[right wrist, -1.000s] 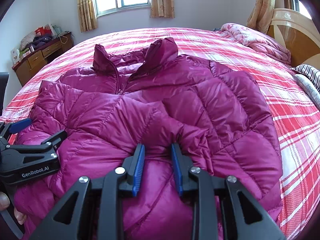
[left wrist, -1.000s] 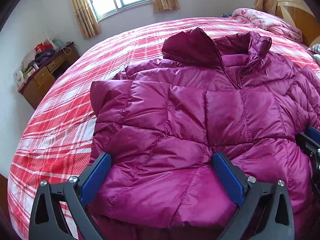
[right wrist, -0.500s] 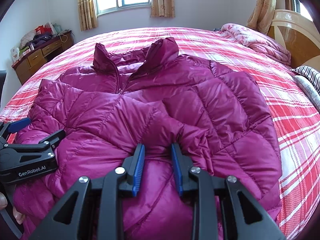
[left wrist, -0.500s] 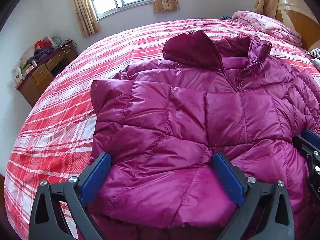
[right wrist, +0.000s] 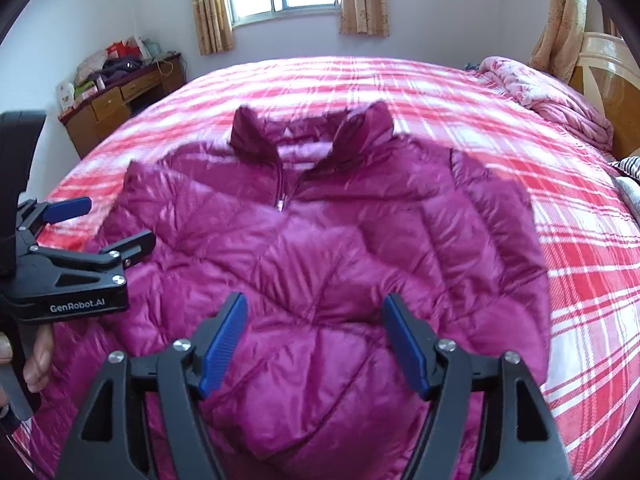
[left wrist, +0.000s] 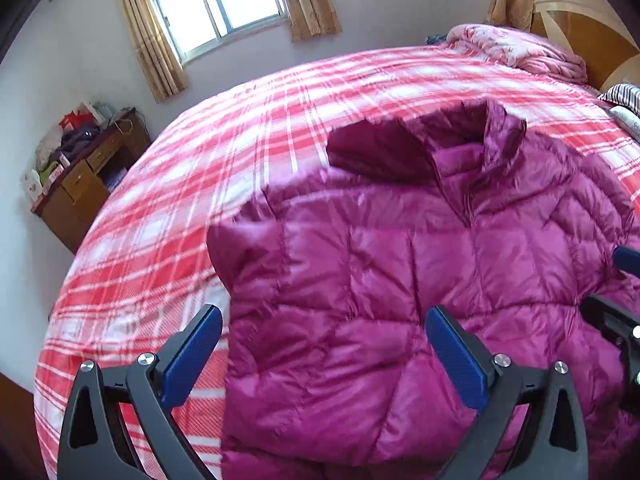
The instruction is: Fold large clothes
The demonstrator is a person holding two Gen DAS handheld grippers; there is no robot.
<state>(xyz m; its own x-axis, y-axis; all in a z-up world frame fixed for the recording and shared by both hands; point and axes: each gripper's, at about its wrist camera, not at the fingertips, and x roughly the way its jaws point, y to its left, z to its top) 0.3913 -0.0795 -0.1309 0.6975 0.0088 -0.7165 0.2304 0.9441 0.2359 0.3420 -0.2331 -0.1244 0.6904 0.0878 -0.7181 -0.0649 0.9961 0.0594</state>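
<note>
A magenta quilted puffer jacket lies on the red plaid bed, collar toward the window, zipped, with both sleeves folded across its front. It also shows in the right wrist view. My left gripper is open, hovering above the jacket's near left hem, holding nothing. My right gripper is open too, above the near middle of the jacket, empty. The left gripper also appears in the right wrist view, open at the jacket's left edge. The right gripper's tip shows at the right edge of the left wrist view.
The bed is covered with a red and white plaid sheet. A pink quilt is bunched by the wooden headboard at right. A wooden desk with clutter stands at the far left wall under the window.
My right gripper has opened and let go of the jacket fold it was pinching. Both grippers have lifted and pulled back from the jacket; the views are blurred by motion.
</note>
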